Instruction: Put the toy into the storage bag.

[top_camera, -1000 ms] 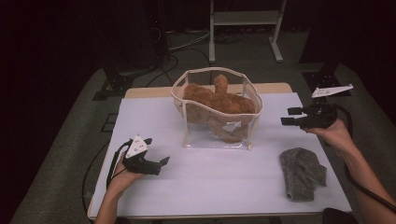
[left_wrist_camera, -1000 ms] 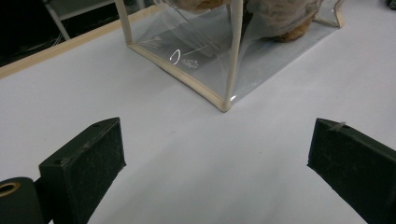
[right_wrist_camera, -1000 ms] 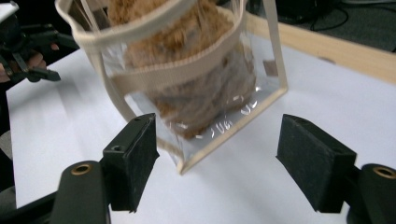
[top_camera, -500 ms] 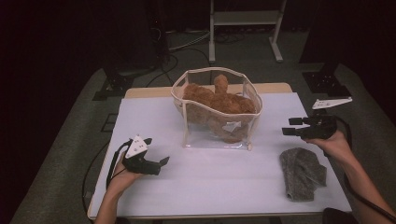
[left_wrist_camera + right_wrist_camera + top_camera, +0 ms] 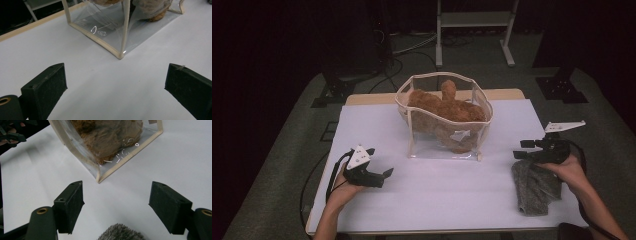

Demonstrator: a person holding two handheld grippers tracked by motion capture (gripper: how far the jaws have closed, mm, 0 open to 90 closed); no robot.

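- Black padded fingers (image 5: pixel 68 206) of right gripper (image 5: pixel 523 149): spread wide, nothing between, hanging just above the near edge of grey fuzzy cloth (image 5: pixel 534 186).
- Grey cloth: crumpled on white surface (image 5: pixel 437 195), at the right side close to the front edge, partly under the right hand (image 5: pixel 568 169); fuzzy top also seen at the bottom of the right gripper view (image 5: pixel 121 233), below the gap of the fingers.
- Black fingers (image 5: pixel 46 86) of left gripper (image 5: pixel 382 175): also spread wide, empty, low over the bare surface at the left side; held by left hand (image 5: pixel 343 187), cable trailing off toward the left edge.
- Clear plastic bag (image 5: pixel 447 120) with cream trim: standing upright at the middle back of the surface, well apart from both grippers; near corner seen ahead of the fingers in both gripper views.
- Brown plush toy (image 5: pixel 447 107): inside the bag, top part reaching up to the open rim.
- Grey cloth and bag: apart, bare white surface between.
- Beyond the surface: dark floor, cables and a metal stand (image 5: pixel 474 30) at the back.
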